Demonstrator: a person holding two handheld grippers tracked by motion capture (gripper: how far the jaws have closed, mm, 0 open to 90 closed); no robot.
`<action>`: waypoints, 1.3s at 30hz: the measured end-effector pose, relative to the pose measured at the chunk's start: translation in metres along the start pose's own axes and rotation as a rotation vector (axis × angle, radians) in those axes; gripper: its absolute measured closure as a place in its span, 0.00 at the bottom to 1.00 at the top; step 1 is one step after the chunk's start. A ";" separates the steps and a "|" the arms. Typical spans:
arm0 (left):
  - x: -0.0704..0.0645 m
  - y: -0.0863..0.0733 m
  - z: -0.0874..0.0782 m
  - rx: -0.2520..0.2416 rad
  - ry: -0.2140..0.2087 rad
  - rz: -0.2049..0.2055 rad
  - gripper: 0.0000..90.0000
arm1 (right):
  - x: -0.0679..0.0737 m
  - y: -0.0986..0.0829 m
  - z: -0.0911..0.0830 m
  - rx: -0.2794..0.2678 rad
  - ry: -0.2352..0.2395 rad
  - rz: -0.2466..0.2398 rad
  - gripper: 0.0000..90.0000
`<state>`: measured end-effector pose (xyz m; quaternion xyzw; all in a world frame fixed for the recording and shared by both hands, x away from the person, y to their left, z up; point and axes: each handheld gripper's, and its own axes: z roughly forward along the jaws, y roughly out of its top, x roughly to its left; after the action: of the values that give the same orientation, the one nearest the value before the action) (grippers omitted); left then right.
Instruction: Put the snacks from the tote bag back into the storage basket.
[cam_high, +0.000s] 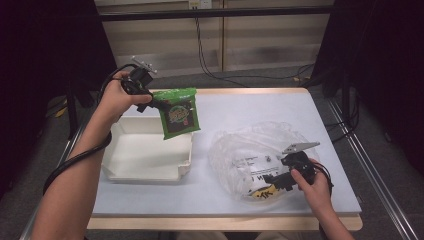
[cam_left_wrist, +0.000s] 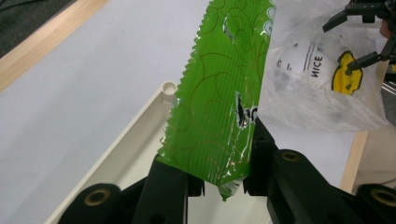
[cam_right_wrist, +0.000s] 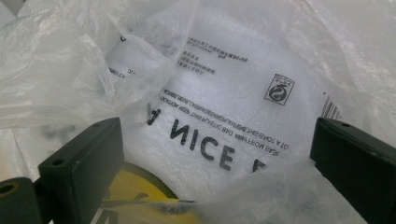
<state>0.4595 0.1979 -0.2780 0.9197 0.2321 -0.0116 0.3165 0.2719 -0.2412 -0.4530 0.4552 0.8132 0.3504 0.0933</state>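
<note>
Green snack packet (cam_high: 179, 112): glossy, crimped edge, hangs upright above the white tray's far corner. Clear plastic bag (cam_high: 250, 152): crumpled, black print, yellow smiley, lies on the table's right side.

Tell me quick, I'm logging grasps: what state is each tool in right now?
Left tool: closed on the green snack packet, held up over the white tray.
Right tool: open, jaws spread wide against the clear plastic bag, gripping nothing.
</note>
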 end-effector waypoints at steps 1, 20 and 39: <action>0.000 -0.001 0.000 -0.008 0.005 -0.008 0.83 | 0.000 0.000 0.000 -0.002 -0.001 -0.001 0.03; 0.010 -0.013 -0.010 0.008 0.032 -0.030 0.83 | 0.000 -0.001 -0.003 -0.001 -0.013 -0.008 0.03; 0.026 -0.028 0.004 0.034 0.035 -0.045 0.83 | 0.002 -0.002 -0.003 -0.007 -0.005 -0.012 0.03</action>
<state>0.4713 0.2258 -0.3019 0.9195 0.2582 -0.0067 0.2964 0.2684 -0.2420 -0.4514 0.4510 0.8145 0.3513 0.0989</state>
